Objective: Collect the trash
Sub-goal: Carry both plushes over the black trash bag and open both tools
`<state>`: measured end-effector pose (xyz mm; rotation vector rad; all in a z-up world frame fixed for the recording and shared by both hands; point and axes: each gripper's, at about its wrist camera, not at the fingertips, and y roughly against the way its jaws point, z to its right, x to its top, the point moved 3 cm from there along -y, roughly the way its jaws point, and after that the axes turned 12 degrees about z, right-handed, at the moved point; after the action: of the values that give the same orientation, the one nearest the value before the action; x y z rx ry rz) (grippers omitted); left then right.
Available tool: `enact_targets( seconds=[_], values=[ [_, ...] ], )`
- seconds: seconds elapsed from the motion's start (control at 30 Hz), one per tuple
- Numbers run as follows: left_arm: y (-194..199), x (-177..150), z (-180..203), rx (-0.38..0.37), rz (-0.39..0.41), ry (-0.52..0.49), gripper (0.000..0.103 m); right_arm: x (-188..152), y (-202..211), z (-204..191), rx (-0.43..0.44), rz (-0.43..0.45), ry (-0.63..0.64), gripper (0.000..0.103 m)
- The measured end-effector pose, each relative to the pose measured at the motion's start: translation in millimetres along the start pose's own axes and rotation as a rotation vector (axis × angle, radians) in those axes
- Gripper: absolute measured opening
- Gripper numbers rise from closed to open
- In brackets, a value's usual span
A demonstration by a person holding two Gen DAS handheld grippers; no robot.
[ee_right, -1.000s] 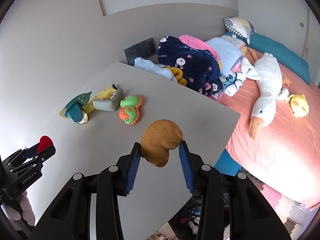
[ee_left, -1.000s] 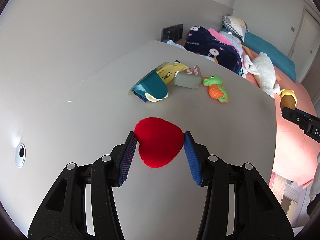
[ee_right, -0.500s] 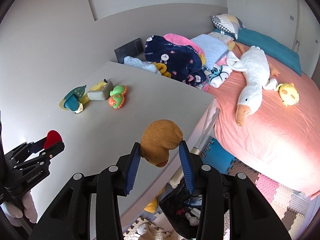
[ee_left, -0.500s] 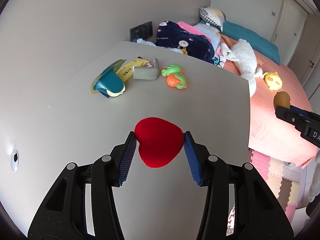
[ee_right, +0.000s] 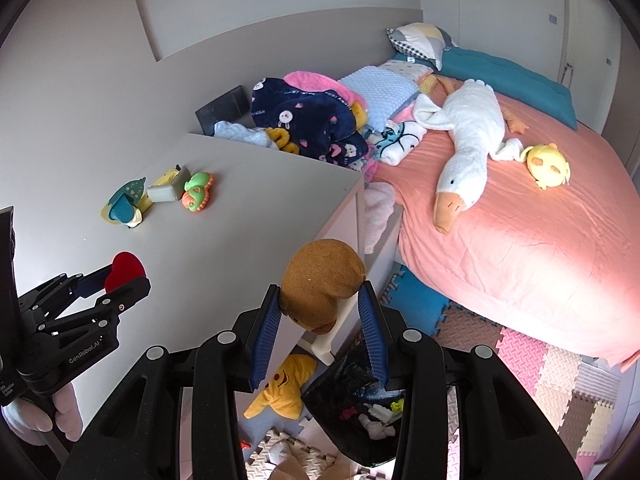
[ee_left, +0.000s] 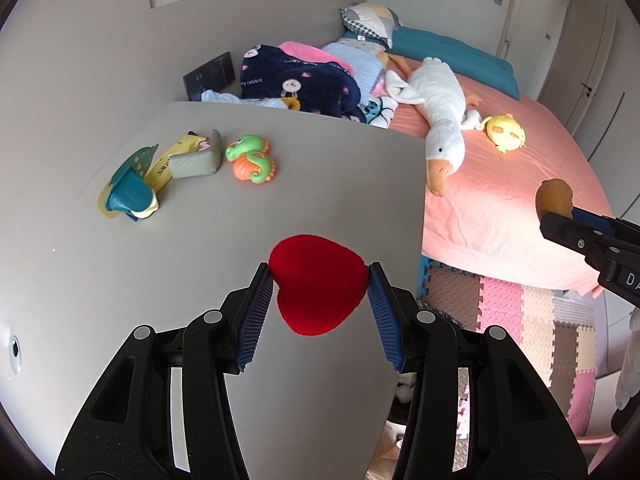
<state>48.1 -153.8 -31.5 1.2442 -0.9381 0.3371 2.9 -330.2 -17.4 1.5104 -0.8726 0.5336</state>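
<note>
Both grippers loaded at the table edge

Left gripper (ee_left: pixel 318 282) clamps the red heart (ee_left: pixel 318 288) above bare table (ee_left: pixel 320 184); right gripper (ee_right: pixel 320 304) clamps the brown plush (ee_right: pixel 320 280) past the edge, above the black bag (ee_right: pixel 356 412).

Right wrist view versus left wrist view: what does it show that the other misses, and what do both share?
Only the right wrist view shows the black bag of items on the floor and the yellow star plush beside it. Only the left wrist view shows the hole in the table top. Both show the left gripper shut on the red heart, the right gripper shut on the brown plush, the seahorse toy and the goose.
</note>
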Motion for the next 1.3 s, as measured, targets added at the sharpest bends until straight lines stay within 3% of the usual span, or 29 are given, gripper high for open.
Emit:
enact_targets(
  seconds=[0.83,0.9,0.93,0.97,1.0,1.03,1.07,1.3],
  values=[
    [-15,0,116,-0.22,-0.034,-0.174,0.048,-31,43,92,-0.136,-0.01,-0.117,0.041],
    [-13,-1,122,-0.267,-0.033,-0.174,0.049,-33,44,95,-0.142,-0.015,-0.128,0.041],
    [-10,-1,125,-0.314,-0.038,-0.169,0.06,-34,45,98,-0.144,-0.016,-0.139,0.042],
    [-6,0,127,-0.353,-0.04,-0.158,0.087,-34,47,100,-0.147,-0.009,-0.157,0.047],
    [-1,1,129,-0.38,-0.024,-0.146,0.098,-33,52,104,-0.156,0.01,-0.18,0.052],
    [5,3,129,-0.399,0.01,-0.139,0.096,-32,57,107,-0.17,0.038,-0.197,0.063],
    [9,4,131,-0.403,0.036,-0.145,0.096,-31,64,111,-0.188,0.07,-0.211,0.068],
    [12,7,132,-0.386,0.049,-0.149,0.096,-22,80,120,-0.217,0.135,-0.242,0.068]
  ],
)
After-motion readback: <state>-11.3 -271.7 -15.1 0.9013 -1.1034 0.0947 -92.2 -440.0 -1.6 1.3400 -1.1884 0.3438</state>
